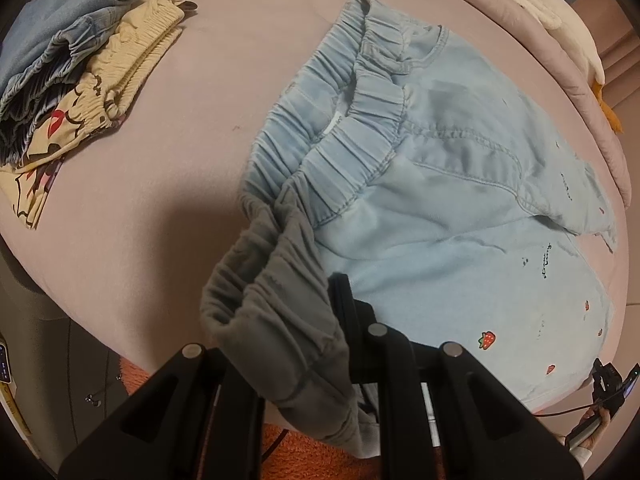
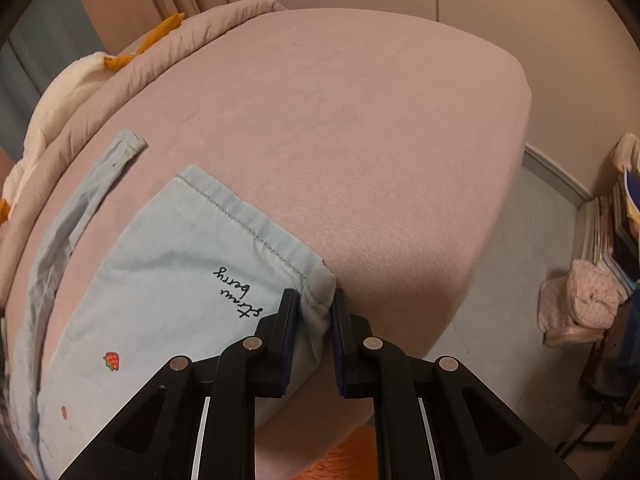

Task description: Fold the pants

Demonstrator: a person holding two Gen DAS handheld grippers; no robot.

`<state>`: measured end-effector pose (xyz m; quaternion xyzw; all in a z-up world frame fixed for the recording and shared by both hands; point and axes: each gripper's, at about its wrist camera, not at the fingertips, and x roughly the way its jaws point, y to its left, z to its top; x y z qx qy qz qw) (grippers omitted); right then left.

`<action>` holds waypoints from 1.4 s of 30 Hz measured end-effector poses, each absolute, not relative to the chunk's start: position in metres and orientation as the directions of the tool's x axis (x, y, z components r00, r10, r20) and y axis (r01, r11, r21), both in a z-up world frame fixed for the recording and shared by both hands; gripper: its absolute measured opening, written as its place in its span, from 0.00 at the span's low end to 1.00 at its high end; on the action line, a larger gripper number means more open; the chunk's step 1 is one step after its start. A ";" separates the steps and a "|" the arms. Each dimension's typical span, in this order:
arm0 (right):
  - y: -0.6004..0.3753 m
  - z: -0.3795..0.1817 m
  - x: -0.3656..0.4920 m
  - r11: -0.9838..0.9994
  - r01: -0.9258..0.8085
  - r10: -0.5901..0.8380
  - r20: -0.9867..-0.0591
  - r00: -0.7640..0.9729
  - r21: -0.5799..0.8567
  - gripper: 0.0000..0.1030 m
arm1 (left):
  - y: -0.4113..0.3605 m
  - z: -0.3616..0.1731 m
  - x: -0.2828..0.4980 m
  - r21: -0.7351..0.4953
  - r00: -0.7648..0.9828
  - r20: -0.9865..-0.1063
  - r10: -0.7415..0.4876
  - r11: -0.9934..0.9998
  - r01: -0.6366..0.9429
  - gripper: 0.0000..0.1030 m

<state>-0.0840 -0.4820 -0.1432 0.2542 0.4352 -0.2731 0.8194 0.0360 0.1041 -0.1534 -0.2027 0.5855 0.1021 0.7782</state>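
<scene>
Light blue pants (image 1: 440, 200) with small strawberry prints lie spread on a pink bed (image 1: 160, 160). Their elastic waistband (image 1: 352, 136) points to the back left. My left gripper (image 1: 310, 296) is shut on the near end of the waistband, which bunches up in shadow over the left finger and hides it. In the right wrist view the pants (image 2: 160, 280) show one leg flat on the bed, with the words "straw berry" stitched on it. My right gripper (image 2: 314, 300) is shut on the hem corner (image 2: 322, 280) of that leg, close to the bed's near edge. The other leg (image 2: 80, 208) lies farther left.
A pile of other clothes (image 1: 80, 72), blue and cream, sits at the back left of the bed. A rolled pink quilt (image 2: 120, 76) and a white plush toy (image 1: 560, 20) line the far side. An orange rug (image 1: 300, 452) lies below. Books (image 2: 616, 232) and a pink bag (image 2: 580, 308) stand on the floor at right.
</scene>
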 end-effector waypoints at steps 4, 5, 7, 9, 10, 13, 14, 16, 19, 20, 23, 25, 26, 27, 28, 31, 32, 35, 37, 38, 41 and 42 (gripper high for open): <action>-0.479 -0.143 -0.082 0.730 0.665 -0.242 -0.851 0.465 0.156 0.11 | 0.104 -0.155 0.035 -0.199 0.297 -0.952 -0.077 0.892 -0.407 0.15; -0.480 -0.143 -0.083 0.730 0.665 -0.242 -0.851 0.466 0.157 0.11 | 0.104 -0.155 0.035 -0.198 0.296 -0.952 -0.075 0.890 -0.412 0.16; -0.482 -0.143 -0.083 0.728 0.665 -0.235 -0.851 0.470 0.166 0.11 | 0.104 -0.155 0.035 -0.195 0.294 -0.953 -0.073 0.890 -0.413 0.15; -0.483 -0.144 -0.084 0.726 0.665 -0.230 -0.850 0.475 0.175 0.11 | 0.103 -0.155 0.035 -0.192 0.293 -0.953 -0.070 0.892 -0.410 0.15; -0.483 -0.144 -0.084 0.725 0.665 -0.229 -0.849 0.476 0.177 0.11 | 0.103 -0.155 0.035 -0.192 0.294 -0.953 -0.071 0.892 -0.409 0.15; -0.483 -0.144 -0.085 0.725 0.666 -0.231 -0.849 0.476 0.176 0.11 | 0.103 -0.155 0.034 -0.201 0.298 -0.951 -0.077 0.889 -0.412 0.15; -0.483 -0.145 -0.085 0.725 0.666 -0.232 -0.849 0.475 0.175 0.11 | 0.104 -0.155 0.033 -0.204 0.301 -0.950 -0.079 0.888 -0.411 0.15; -0.482 -0.145 -0.085 0.729 0.664 -0.236 -0.849 0.472 0.167 0.11 | 0.105 -0.155 0.031 -0.212 0.312 -0.947 -0.082 0.887 -0.411 0.15; -0.482 -0.144 -0.085 0.733 0.661 -0.233 -0.852 0.469 0.163 0.11 | 0.107 -0.156 0.027 -0.224 0.331 -0.940 -0.083 0.882 -0.415 0.15; -0.483 -0.144 -0.084 0.734 0.659 -0.230 -0.854 0.467 0.163 0.11 | 0.107 -0.157 0.025 -0.230 0.338 -0.937 -0.084 0.879 -0.418 0.15; -0.485 -0.143 -0.083 0.737 0.653 -0.216 -0.857 0.468 0.171 0.11 | 0.110 -0.158 0.020 -0.248 0.357 -0.930 -0.091 0.870 -0.427 0.15; -0.487 -0.143 -0.082 0.738 0.651 -0.208 -0.858 0.469 0.176 0.11 | 0.112 -0.159 0.016 -0.262 0.371 -0.924 -0.096 0.864 -0.429 0.15; -0.487 -0.143 -0.082 0.739 0.649 -0.205 -0.859 0.469 0.178 0.11 | 0.112 -0.159 0.014 -0.266 0.375 -0.922 -0.097 0.863 -0.430 0.15; -0.488 -0.143 -0.082 0.741 0.647 -0.202 -0.860 0.468 0.178 0.11 | 0.113 -0.160 0.012 -0.269 0.380 -0.920 -0.098 0.863 -0.428 0.15; -0.488 -0.143 -0.081 0.743 0.646 -0.201 -0.861 0.467 0.177 0.11 | 0.113 -0.160 0.011 -0.270 0.384 -0.918 -0.098 0.864 -0.425 0.15; -0.487 -0.143 -0.080 0.748 0.644 -0.210 -0.862 0.461 0.162 0.11 | 0.114 -0.161 0.006 -0.279 0.396 -0.913 -0.101 0.862 -0.423 0.15; -0.486 -0.143 -0.080 0.749 0.644 -0.215 -0.862 0.459 0.156 0.11 | 0.115 -0.161 0.005 -0.284 0.401 -0.910 -0.104 0.861 -0.422 0.15; -0.485 -0.142 -0.079 0.748 0.647 -0.220 -0.862 0.457 0.151 0.12 | 0.117 -0.163 0.001 -0.298 0.411 -0.905 -0.111 0.855 -0.425 0.15; -0.485 -0.143 -0.080 0.744 0.649 -0.219 -0.860 0.460 0.158 0.12 | 0.117 -0.163 -0.001 -0.296 0.410 -0.905 -0.111 0.857 -0.422 0.15; -0.485 -0.143 -0.081 0.741 0.651 -0.218 -0.859 0.464 0.164 0.12 | 0.116 -0.162 -0.001 -0.294 0.408 -0.906 -0.110 0.858 -0.421 0.15; -0.485 -0.144 -0.084 0.737 0.652 -0.215 -0.853 0.476 0.178 0.12 | 0.115 -0.161 0.000 -0.285 0.400 -0.910 -0.106 0.862 -0.419 0.15; -0.486 -0.145 -0.085 0.734 0.653 -0.213 -0.850 0.481 0.185 0.12 | 0.114 -0.160 0.000 -0.279 0.398 -0.912 -0.103 0.866 -0.414 0.15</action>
